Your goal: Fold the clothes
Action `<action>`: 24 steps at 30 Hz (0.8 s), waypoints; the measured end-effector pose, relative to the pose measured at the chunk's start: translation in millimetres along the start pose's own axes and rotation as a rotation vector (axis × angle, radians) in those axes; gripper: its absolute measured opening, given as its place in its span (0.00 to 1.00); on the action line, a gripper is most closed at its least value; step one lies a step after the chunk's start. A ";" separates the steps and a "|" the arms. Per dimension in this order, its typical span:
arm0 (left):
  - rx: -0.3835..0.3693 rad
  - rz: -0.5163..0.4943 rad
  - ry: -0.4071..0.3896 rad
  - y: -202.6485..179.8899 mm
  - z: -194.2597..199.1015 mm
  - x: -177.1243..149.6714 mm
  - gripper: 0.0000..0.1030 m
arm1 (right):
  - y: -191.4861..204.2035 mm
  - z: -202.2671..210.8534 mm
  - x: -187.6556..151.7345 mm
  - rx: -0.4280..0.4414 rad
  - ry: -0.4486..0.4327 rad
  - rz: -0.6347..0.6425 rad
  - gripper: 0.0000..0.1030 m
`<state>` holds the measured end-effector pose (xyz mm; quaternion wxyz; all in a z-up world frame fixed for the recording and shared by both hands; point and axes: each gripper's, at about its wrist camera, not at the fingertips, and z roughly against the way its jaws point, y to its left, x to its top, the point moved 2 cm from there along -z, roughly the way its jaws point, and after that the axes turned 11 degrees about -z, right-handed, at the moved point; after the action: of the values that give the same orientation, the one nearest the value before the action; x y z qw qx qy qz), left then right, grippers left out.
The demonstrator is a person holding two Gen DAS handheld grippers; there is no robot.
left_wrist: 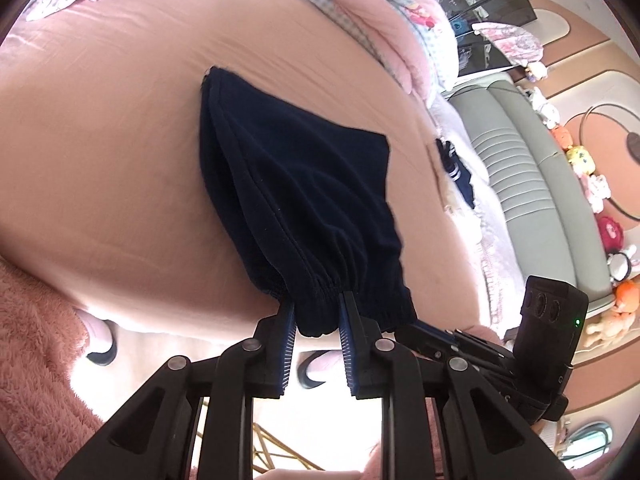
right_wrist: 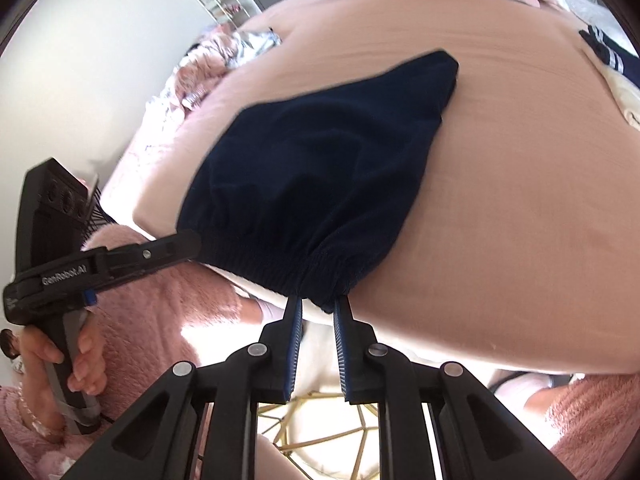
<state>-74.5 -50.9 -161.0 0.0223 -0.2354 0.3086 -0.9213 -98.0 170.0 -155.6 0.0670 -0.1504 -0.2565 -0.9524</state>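
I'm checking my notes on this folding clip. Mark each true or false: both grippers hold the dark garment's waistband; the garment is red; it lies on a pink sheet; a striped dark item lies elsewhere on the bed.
1. Both grippers, left and right, grip the navy shorts at the elastic waistband: true.
2. The garment is red: false, it is navy.
3. It lies on the pink sheet: true.
4. A striped dark item lies elsewhere: true.

Your navy elasticated shorts [left_wrist: 304, 200] hide both grippers' fingertips in the waistband; far hem blurred; striped navy garment [right_wrist: 608, 50] cut off.
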 end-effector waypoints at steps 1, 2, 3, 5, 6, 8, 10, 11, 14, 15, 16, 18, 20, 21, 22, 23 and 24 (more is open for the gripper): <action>-0.008 0.006 0.002 0.4 0.2 2.3 0.17 | 1.1 2.6 2.9 0.008 -0.010 0.001 0.14; -0.017 0.017 0.001 1.0 -0.7 4.4 0.17 | 2.2 5.4 7.1 0.015 -0.020 -0.002 0.14; -0.026 0.029 0.000 1.6 -1.6 6.4 0.17 | 3.5 8.2 11.9 0.023 -0.030 -0.007 0.14; -0.048 0.061 -0.002 4.4 -3.7 8.6 0.17 | 5.4 11.2 20.3 0.028 -0.042 -0.011 0.14; -0.058 0.077 -0.002 5.8 -4.8 9.6 0.17 | 5.3 11.9 23.7 0.021 -0.043 -0.015 0.14; -0.051 0.096 0.015 10.9 -6.6 7.3 0.17 | 5.0 11.6 27.7 0.009 -0.034 -0.021 0.15; -0.038 0.123 0.040 17.8 -8.4 2.4 0.18 | 4.8 9.2 24.6 -0.003 -0.004 -0.024 0.17; -0.032 0.145 0.058 21.0 -11.9 -0.4 0.19 | 3.1 8.3 21.0 -0.003 0.011 -0.034 0.20; -0.012 0.174 0.086 30.8 -13.6 -6.0 0.24 | -3.3 6.4 10.1 0.010 0.046 -0.088 0.32; -0.020 0.179 0.089 33.1 -14.6 -6.7 0.24 | -5.2 7.6 8.0 0.022 0.044 -0.111 0.32; -0.021 0.180 0.091 32.4 -17.8 -6.6 0.24 | -6.6 9.1 7.2 0.037 0.037 -0.132 0.33; -0.021 0.172 0.091 31.3 -18.6 -6.9 0.24 | -9.6 9.8 8.4 0.062 0.026 -0.166 0.34; -0.020 0.168 0.089 30.7 -18.4 -7.9 0.24 | -10.8 10.1 11.0 0.064 0.025 -0.168 0.38; -0.021 0.172 0.089 31.7 -17.9 -8.9 0.24 | -11.2 10.0 12.3 0.059 0.027 -0.168 0.39; -0.021 0.176 0.089 32.6 -17.3 -9.9 0.24 | -11.6 11.1 13.4 0.066 0.029 -0.175 0.39; -0.023 0.180 0.091 33.3 -17.9 -10.9 0.24 | -11.8 15.0 14.2 0.092 0.022 -0.186 0.39; -0.024 0.184 0.093 34.0 -18.6 -12.0 0.24 | -11.9 19.9 14.9 0.124 0.012 -0.198 0.39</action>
<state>-75.7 -65.7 -198.7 0.0895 -0.1632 0.3406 -0.9216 -109.5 189.6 -140.1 -0.0165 -0.1143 -0.3280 -0.9376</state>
